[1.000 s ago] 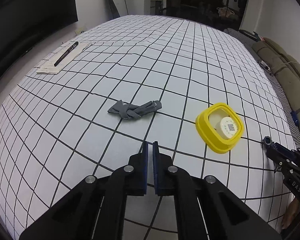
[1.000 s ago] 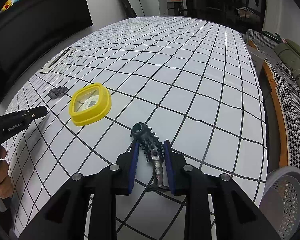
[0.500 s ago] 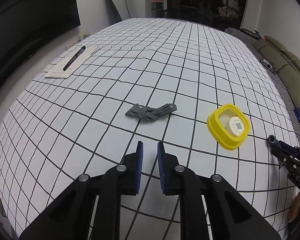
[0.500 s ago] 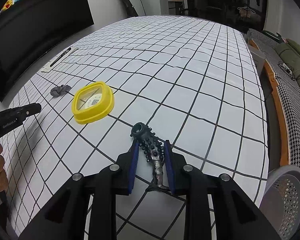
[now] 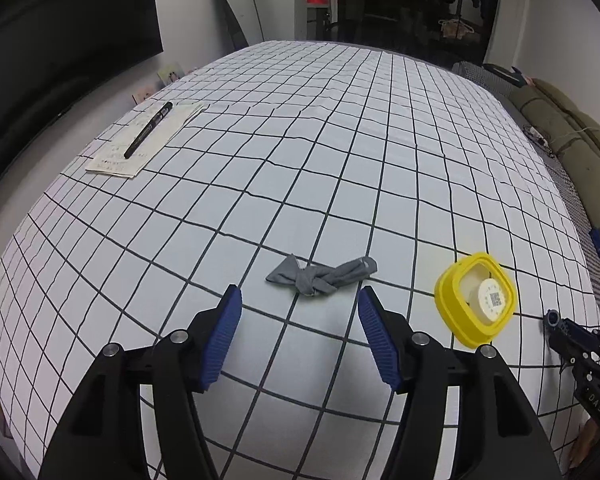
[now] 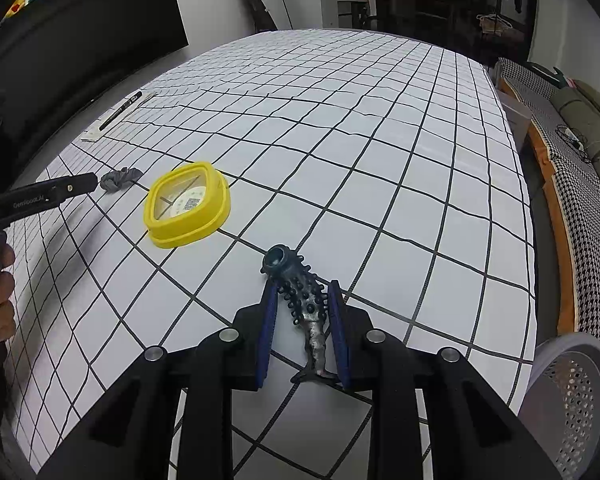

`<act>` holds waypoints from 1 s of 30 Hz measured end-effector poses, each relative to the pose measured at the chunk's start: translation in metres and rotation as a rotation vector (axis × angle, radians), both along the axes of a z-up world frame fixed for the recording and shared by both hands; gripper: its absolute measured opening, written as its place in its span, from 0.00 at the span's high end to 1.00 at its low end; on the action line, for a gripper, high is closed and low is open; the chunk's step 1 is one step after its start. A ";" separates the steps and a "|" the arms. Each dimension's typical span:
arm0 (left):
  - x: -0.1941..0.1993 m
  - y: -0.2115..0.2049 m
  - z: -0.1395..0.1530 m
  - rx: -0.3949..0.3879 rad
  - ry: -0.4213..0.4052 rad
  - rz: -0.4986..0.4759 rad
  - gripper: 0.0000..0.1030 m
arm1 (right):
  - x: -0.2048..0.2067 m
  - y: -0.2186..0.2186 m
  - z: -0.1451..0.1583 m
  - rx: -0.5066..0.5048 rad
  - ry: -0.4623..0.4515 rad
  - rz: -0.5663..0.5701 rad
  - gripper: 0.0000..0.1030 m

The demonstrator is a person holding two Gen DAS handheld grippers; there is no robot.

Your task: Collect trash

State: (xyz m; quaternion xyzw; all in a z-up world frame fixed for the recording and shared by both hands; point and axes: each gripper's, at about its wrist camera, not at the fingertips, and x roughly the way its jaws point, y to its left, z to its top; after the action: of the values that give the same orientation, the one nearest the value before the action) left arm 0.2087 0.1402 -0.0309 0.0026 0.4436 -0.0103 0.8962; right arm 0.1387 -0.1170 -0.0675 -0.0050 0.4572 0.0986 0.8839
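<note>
Gridded tablecloth (image 5: 340, 168): knotted grey rag (image 5: 320, 276) lies crosswise just ahead of wide-open, empty left gripper (image 5: 300, 310); right gripper (image 6: 302, 300) clamps studded dark tube (image 6: 300, 292).

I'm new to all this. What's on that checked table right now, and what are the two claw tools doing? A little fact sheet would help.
surface: white cloth with black grid lines
left gripper: open, just short of knotted grey fabric scrap
right gripper: closed on dark knobbly rubber piece
between the two: yellow rounded-square plastic frame with QR label
far left: black pen on a paper sheet
bin: grey perforated basket, lower right
</note>
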 end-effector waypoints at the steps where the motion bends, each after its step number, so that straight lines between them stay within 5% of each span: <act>1: 0.004 0.000 0.001 0.001 -0.002 0.000 0.42 | 0.000 0.000 0.000 0.000 -0.001 0.000 0.76; 13: 0.013 -0.006 -0.008 -0.012 -0.009 -0.041 0.42 | 0.001 -0.003 0.001 -0.004 0.004 -0.005 0.76; 30: 0.030 -0.027 -0.029 0.078 0.011 -0.137 0.39 | 0.001 -0.002 0.001 -0.008 0.006 0.003 0.76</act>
State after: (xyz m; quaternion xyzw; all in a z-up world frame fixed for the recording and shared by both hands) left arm 0.2389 0.1129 -0.0599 0.0676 0.4473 -0.0545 0.8902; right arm 0.1398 -0.1190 -0.0663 -0.0089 0.4604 0.0979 0.8823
